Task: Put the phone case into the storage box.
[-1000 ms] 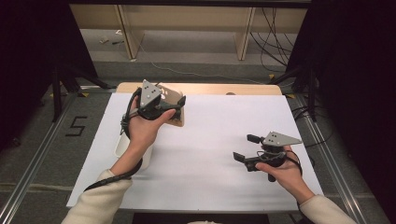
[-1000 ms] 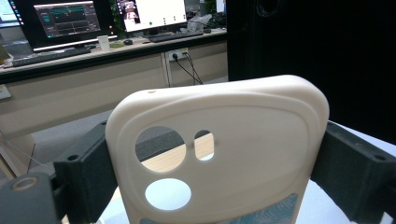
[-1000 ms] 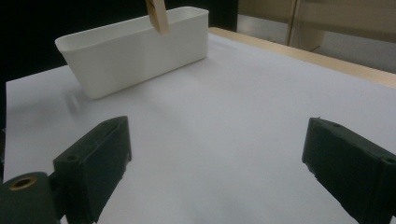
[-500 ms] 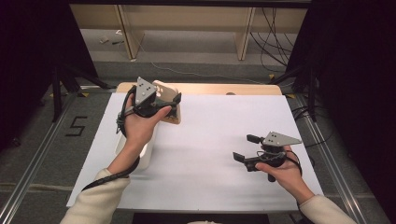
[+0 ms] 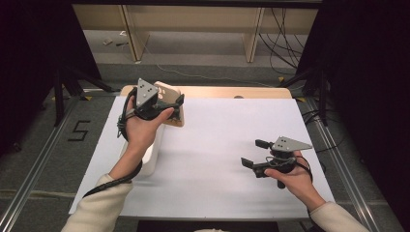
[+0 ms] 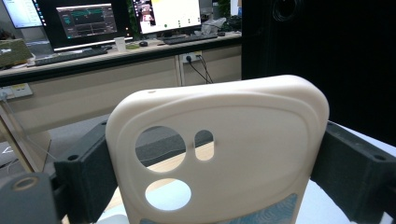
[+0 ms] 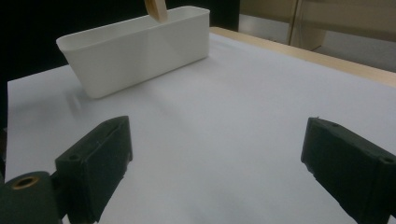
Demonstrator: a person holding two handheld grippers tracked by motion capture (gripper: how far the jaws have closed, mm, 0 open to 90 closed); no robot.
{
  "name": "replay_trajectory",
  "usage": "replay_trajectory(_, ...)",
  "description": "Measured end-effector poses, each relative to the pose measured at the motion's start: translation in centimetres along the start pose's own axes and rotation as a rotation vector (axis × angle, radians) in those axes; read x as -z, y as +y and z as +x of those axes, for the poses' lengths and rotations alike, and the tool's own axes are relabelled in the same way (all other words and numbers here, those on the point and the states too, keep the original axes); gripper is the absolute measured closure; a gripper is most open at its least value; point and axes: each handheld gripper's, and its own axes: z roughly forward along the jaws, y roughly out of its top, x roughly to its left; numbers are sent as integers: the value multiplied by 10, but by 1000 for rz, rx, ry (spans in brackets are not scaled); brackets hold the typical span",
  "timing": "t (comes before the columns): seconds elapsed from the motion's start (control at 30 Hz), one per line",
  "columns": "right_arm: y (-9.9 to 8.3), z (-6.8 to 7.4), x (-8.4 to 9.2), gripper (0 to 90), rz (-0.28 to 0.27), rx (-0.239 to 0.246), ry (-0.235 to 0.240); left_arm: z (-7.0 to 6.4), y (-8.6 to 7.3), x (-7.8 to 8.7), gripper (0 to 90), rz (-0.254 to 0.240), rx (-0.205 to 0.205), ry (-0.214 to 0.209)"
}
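**Phone case clamped in left gripper, right gripper idle**

The left gripper [image 5: 167,104] is raised above the table [image 5: 222,145], its jaws pressed on both edges of a cream phone case [image 6: 219,154] that stands upright between them. Beneath that hand sits a white bin [image 7: 135,46]. The right gripper [image 5: 254,154] hovers low, well apart from it, jaws spread and empty.

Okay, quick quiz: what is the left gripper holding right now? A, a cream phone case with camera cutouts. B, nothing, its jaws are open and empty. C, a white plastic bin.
A: in the left gripper view the cream phone case, with its round camera cutouts, sits clamped between the left gripper's two black jaws.
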Motion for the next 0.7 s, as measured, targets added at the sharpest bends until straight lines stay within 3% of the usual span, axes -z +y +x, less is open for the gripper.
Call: replay_trajectory(0.7,0,0,0,104,-1,1,-1,12,1,3,98,-5,13,34)
